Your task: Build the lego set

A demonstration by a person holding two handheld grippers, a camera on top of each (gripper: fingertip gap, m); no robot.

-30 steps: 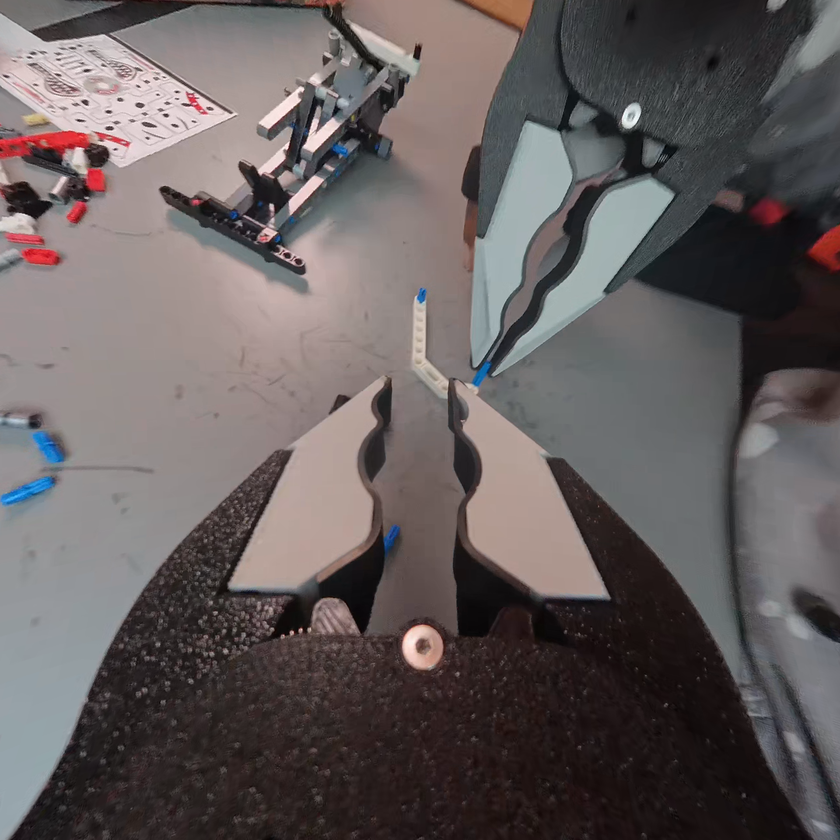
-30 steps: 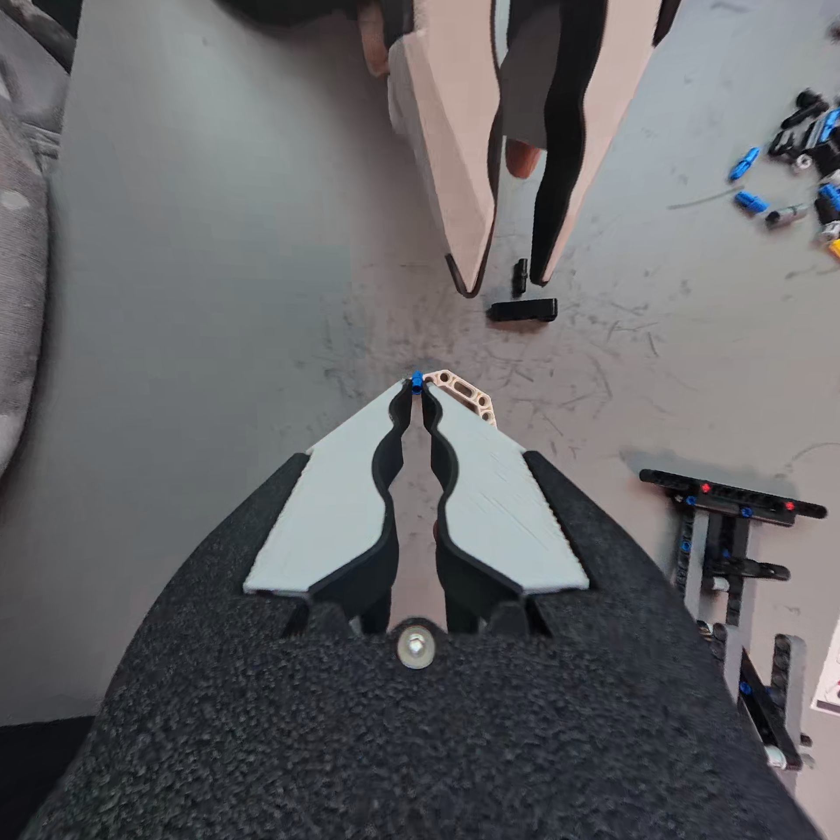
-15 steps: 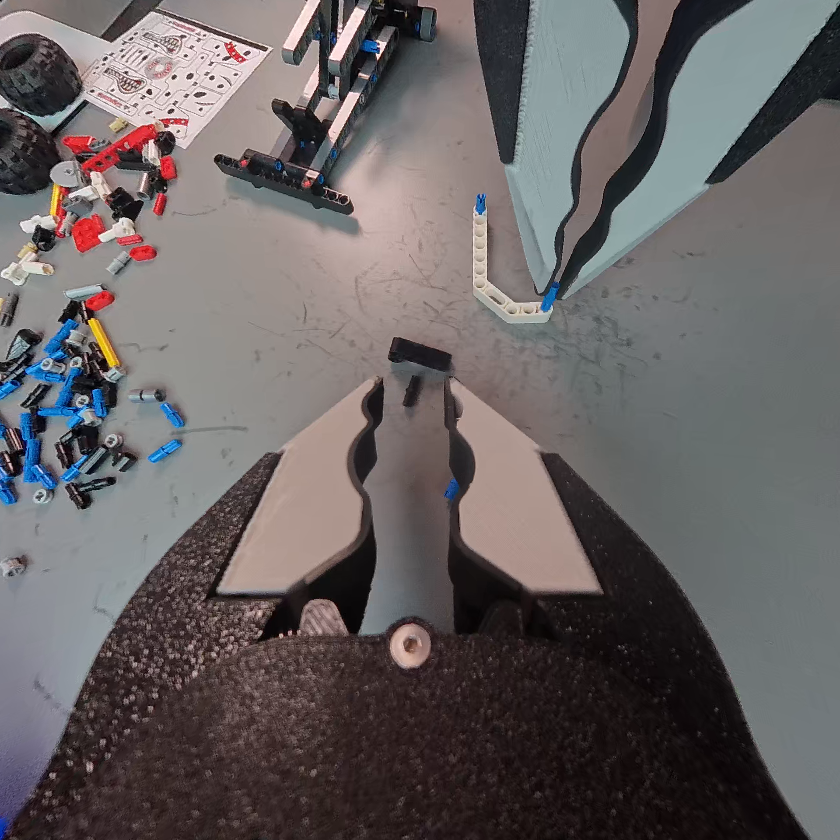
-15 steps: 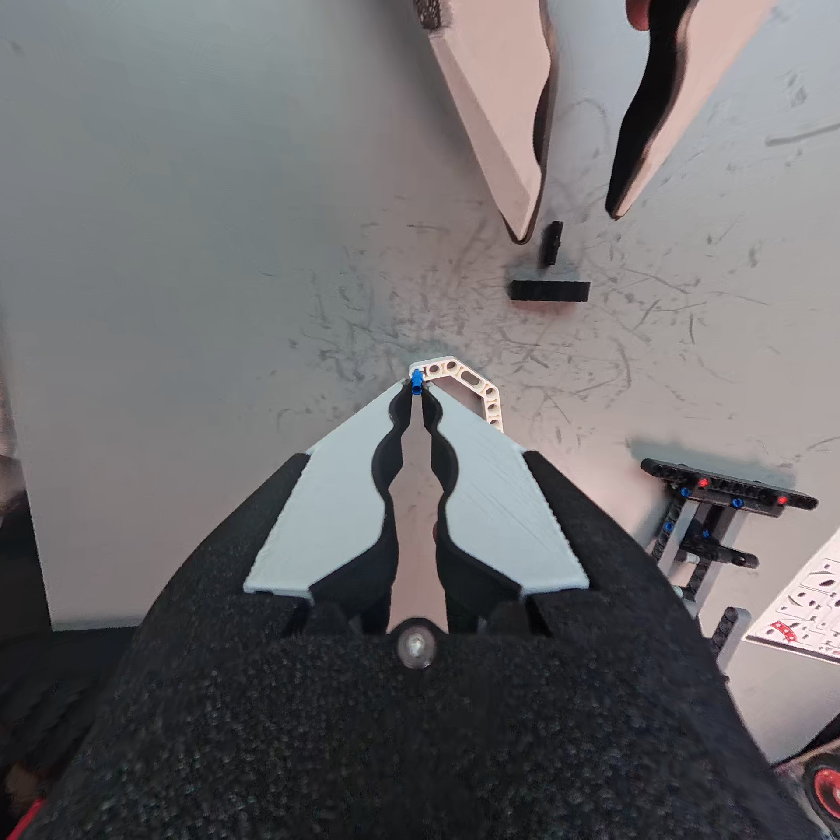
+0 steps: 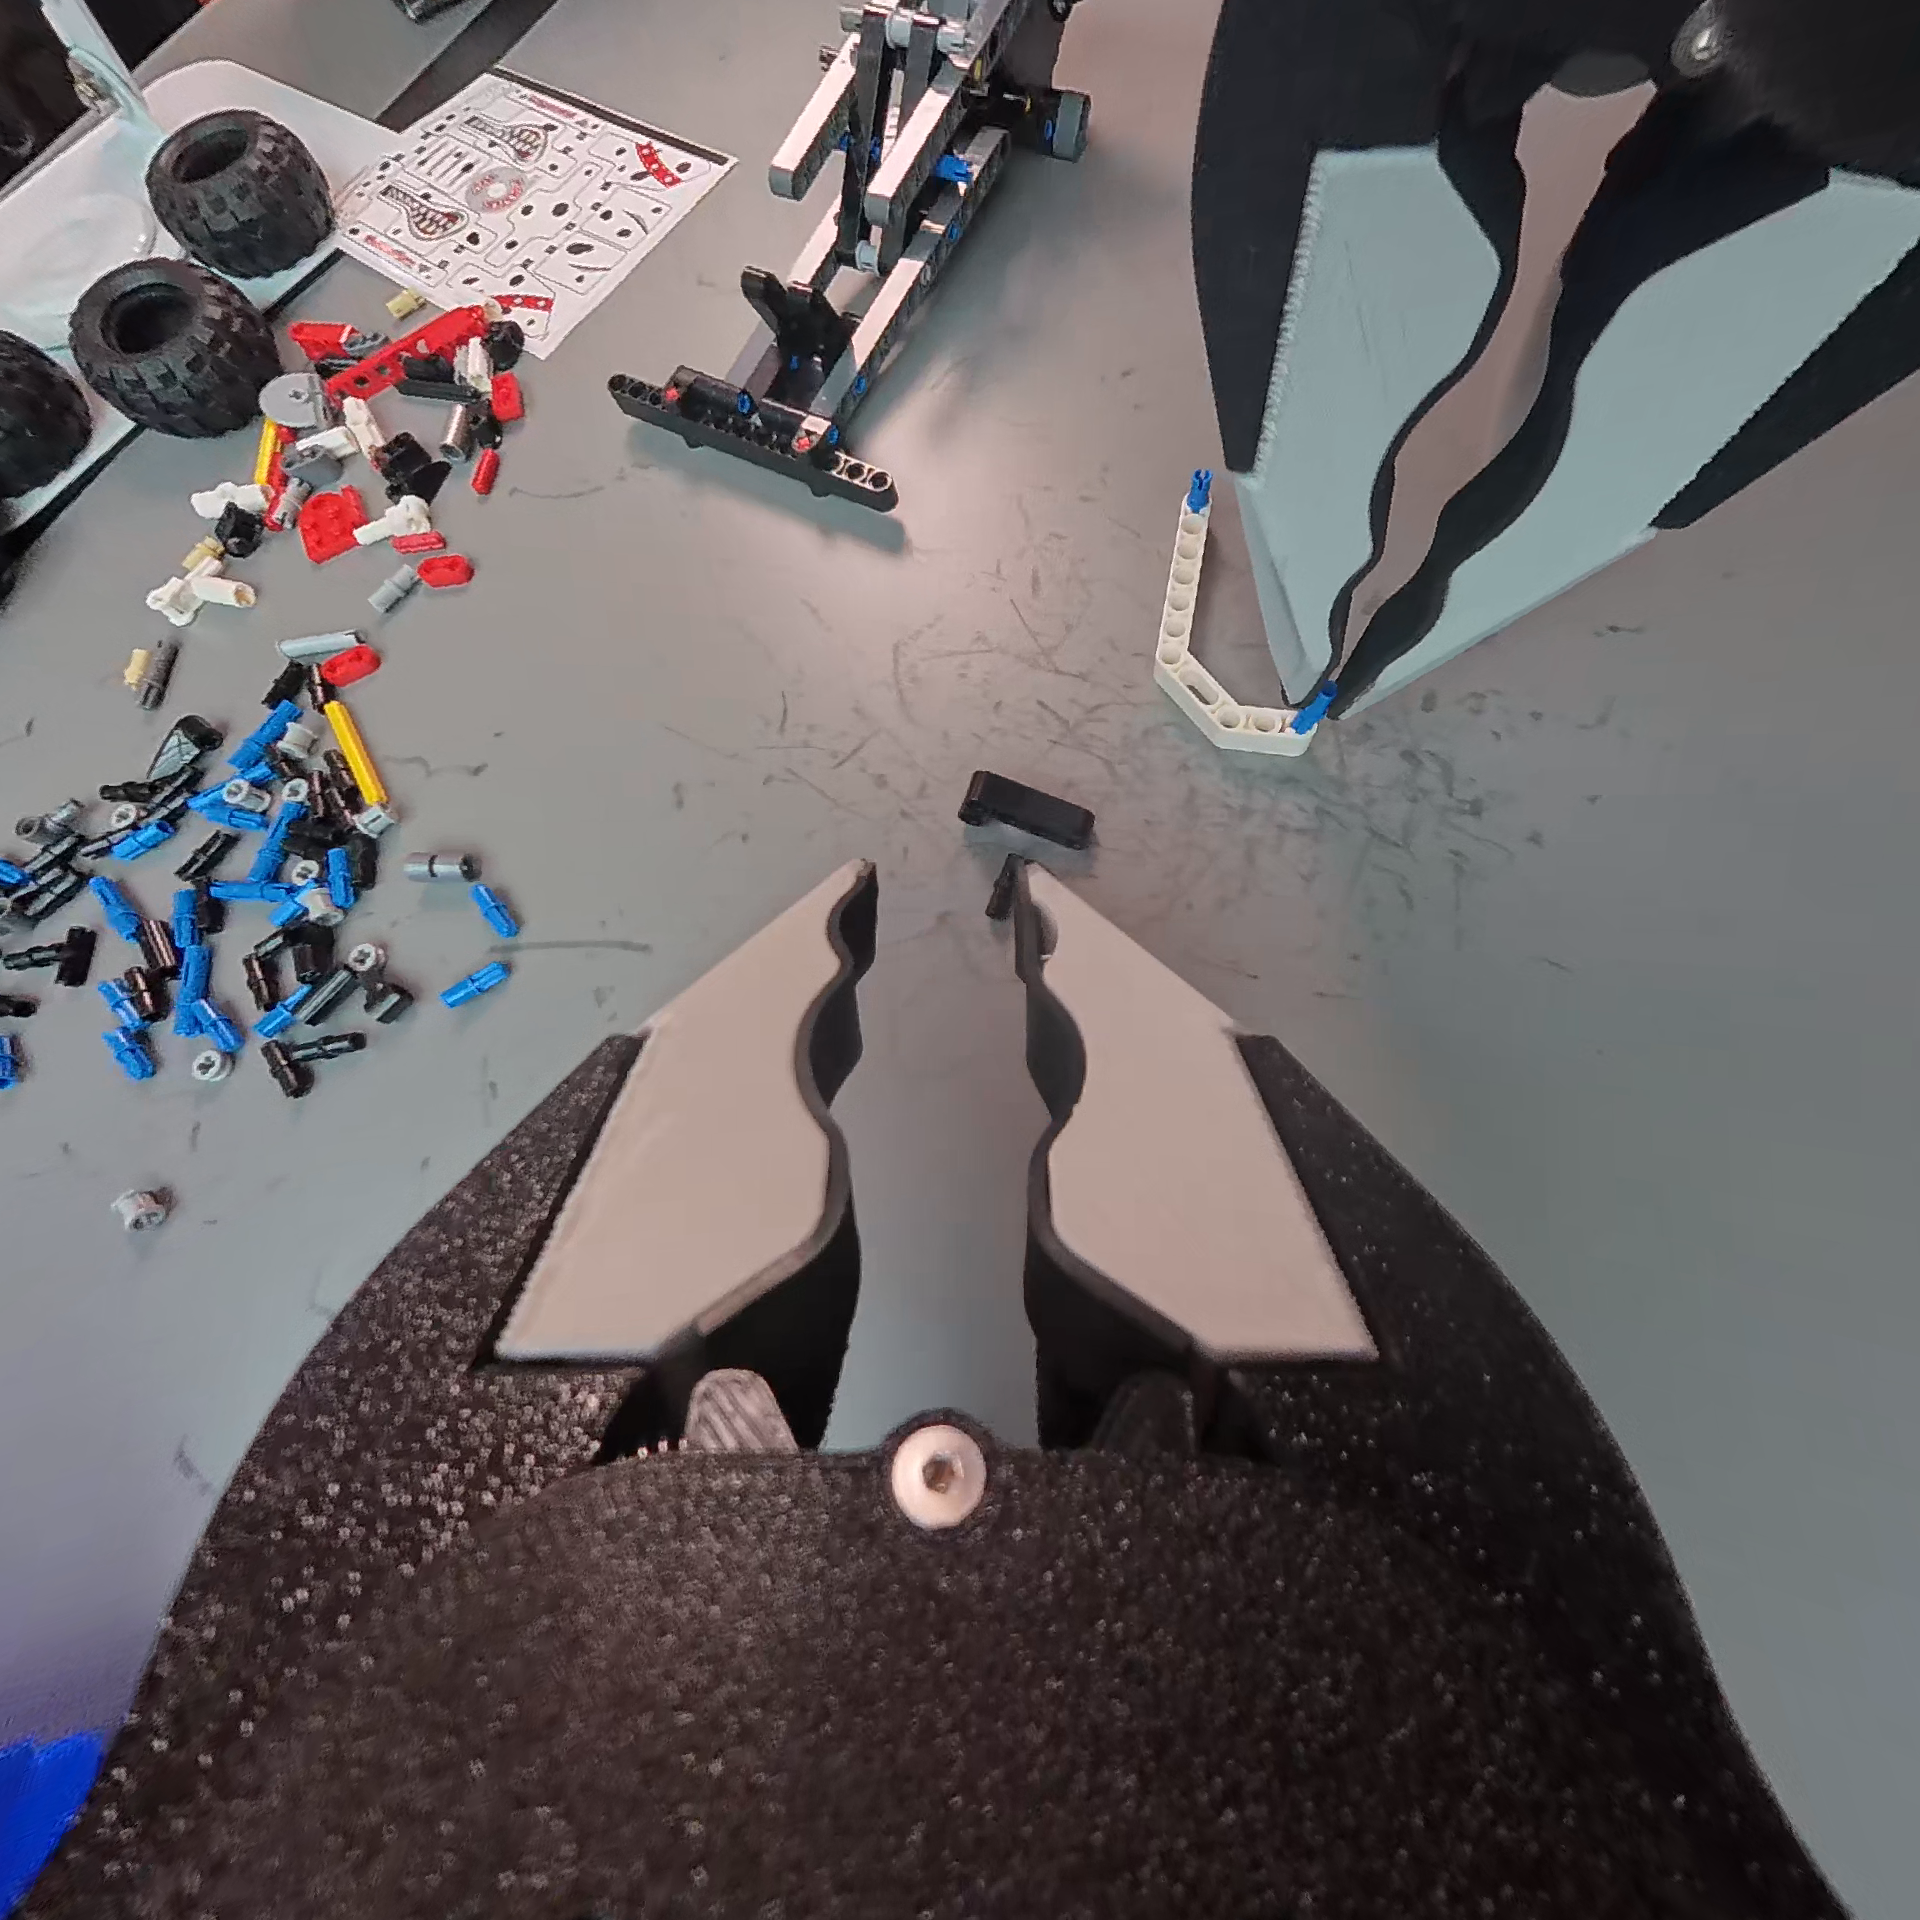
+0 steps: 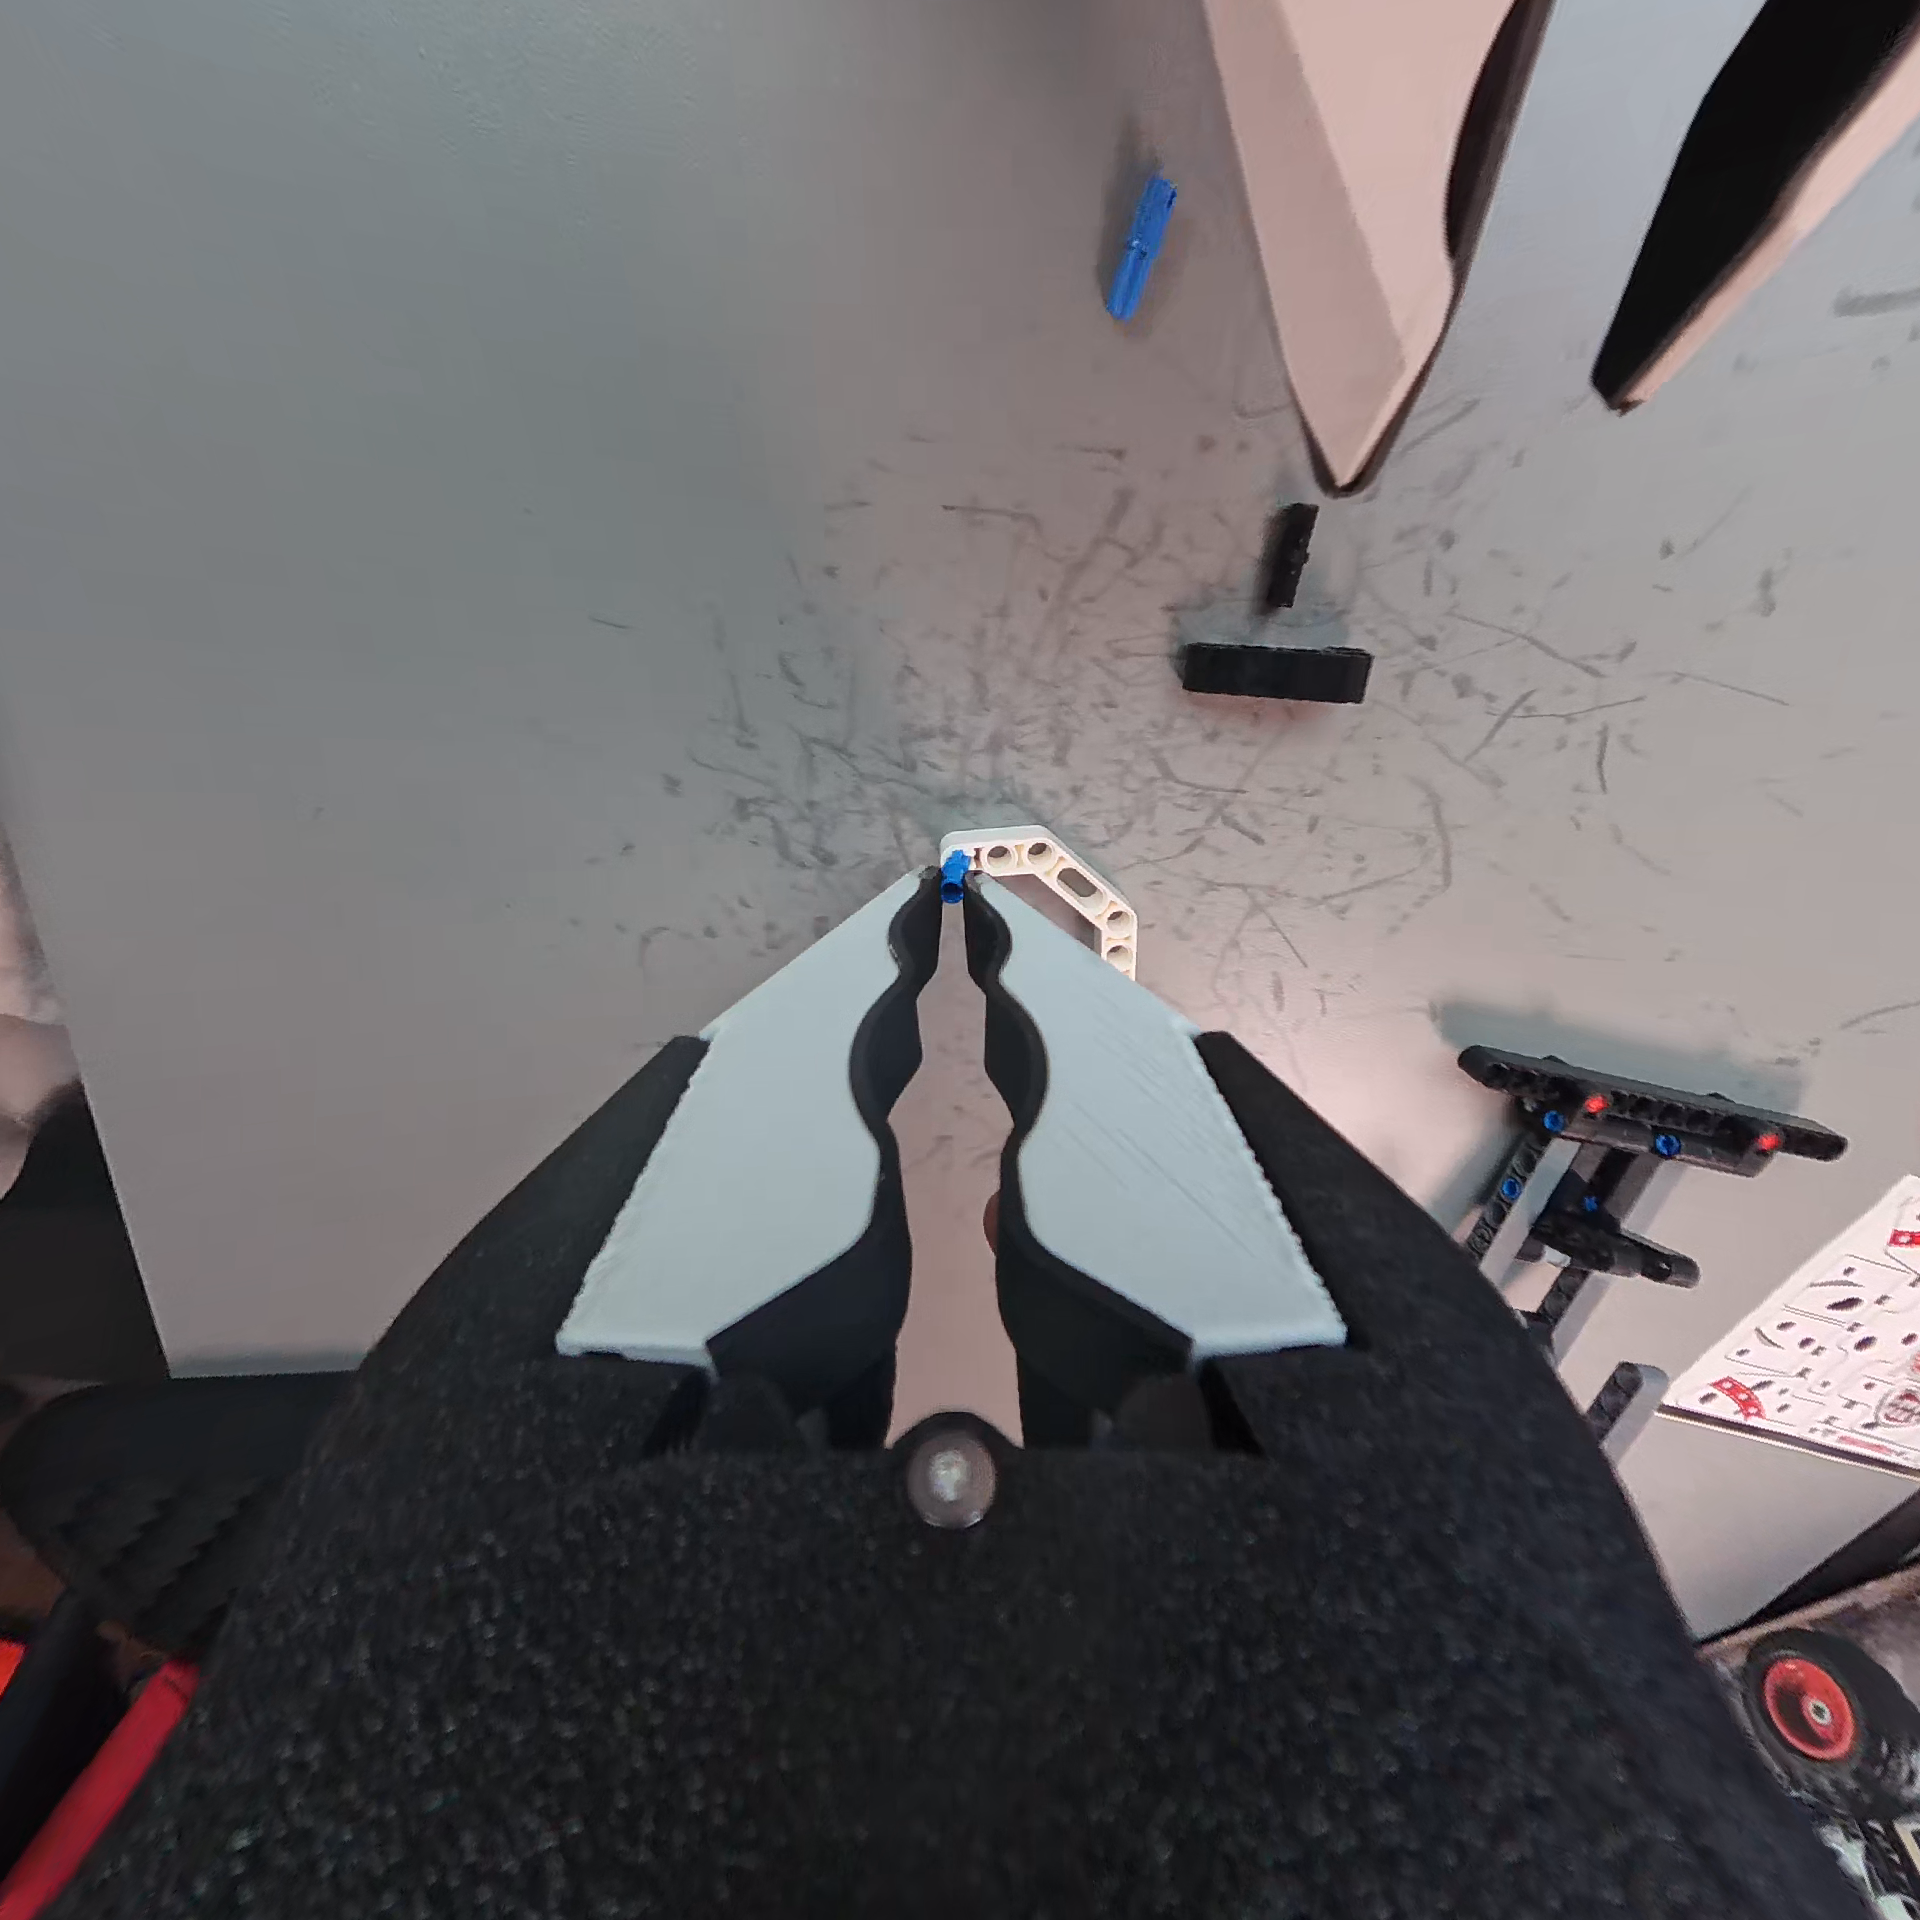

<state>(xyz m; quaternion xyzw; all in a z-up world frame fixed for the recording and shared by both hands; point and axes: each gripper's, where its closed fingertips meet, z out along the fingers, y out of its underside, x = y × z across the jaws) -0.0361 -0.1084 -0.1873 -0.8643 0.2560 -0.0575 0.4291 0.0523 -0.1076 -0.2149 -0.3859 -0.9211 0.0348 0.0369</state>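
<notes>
Grey table (image 5: 623, 644) with many scratches, mostly in middle. At far left corner, pale tray (image 5: 73, 208) on table edge. In right wrist view, scratched grey surface ends at straight near edge; dark area below it, something red (image 6: 104, 1756) at bottom left, unclear what.

Right gripper (image 6: 951, 883) pinches blue pin (image 6: 952, 876) at white bent beam (image 6: 1070, 888) end.
Beyond the beam: black short beam (image 6: 1276, 670), small black pin (image 6: 1288, 554), left gripper (image 6: 1481, 436) with jaws apart, loose blue pin (image 6: 1140, 247). Right of beam: dark chassis assembly (image 6: 1621, 1164).
</notes>
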